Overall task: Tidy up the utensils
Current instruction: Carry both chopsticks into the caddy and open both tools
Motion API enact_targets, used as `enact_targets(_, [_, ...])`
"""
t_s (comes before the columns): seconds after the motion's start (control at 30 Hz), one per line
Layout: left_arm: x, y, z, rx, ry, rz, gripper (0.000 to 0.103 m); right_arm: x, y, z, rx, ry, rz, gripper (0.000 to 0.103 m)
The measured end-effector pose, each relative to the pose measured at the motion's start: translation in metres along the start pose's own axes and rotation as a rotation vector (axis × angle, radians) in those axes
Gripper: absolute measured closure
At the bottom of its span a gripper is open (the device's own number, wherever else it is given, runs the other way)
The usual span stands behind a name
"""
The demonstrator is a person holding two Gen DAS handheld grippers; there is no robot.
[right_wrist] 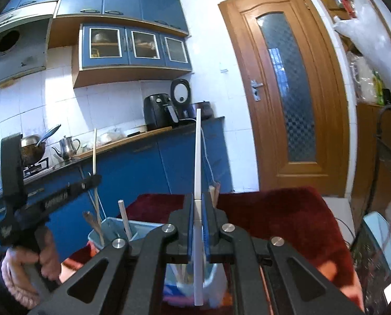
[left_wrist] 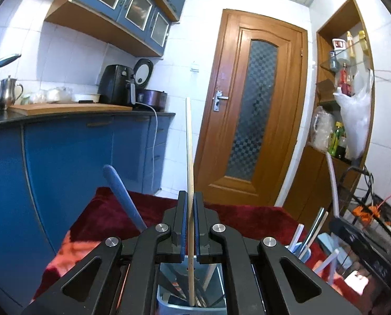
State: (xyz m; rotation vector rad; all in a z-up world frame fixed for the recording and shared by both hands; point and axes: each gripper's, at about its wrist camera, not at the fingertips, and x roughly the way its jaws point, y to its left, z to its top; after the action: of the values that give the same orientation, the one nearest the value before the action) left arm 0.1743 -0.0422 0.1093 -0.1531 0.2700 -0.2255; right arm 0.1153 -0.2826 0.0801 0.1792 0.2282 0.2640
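the wooden chopstick [left_wrist: 189, 183] stands upright, pinched in the left gripper [left_wrist: 191, 204] above a grey bin [left_wrist: 166, 302], while only the right view shows the white chopstick [right_wrist: 197, 183] clamped in the right gripper [right_wrist: 198, 204], a hand [right_wrist: 25, 267], and unreadable lettering on the left gripper's arm.

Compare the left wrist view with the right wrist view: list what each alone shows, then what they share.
Only the left wrist view: the left hand-held gripper shut on a wooden chopstick, and a blue handle beside it.
Only the right wrist view: the right hand-held gripper shut on a white chopstick, a hand gripping the other tool, and the stove.
Both: the wooden door, the black air fryer, the red cloth.
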Motion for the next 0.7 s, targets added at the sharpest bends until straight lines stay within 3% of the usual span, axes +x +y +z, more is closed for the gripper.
enact_targets(0.37, [0.001,0.002,-0.025,-0.003,-0.014,-0.036,0.098,0.016,0.016,-0.019,-0.096,-0.097,-0.001,0.095])
enact_targets(0.5, [0.000,0.002,-0.028,-0.015,-0.025,-0.054,0.099,0.013,0.015,-0.019,-0.113,-0.082,0.002,0.095])
enact_targets(0.7, [0.001,0.003,-0.028,-0.025,-0.010,-0.070,0.099,0.014,0.002,-0.012,-0.023,-0.051,0.041,0.095])
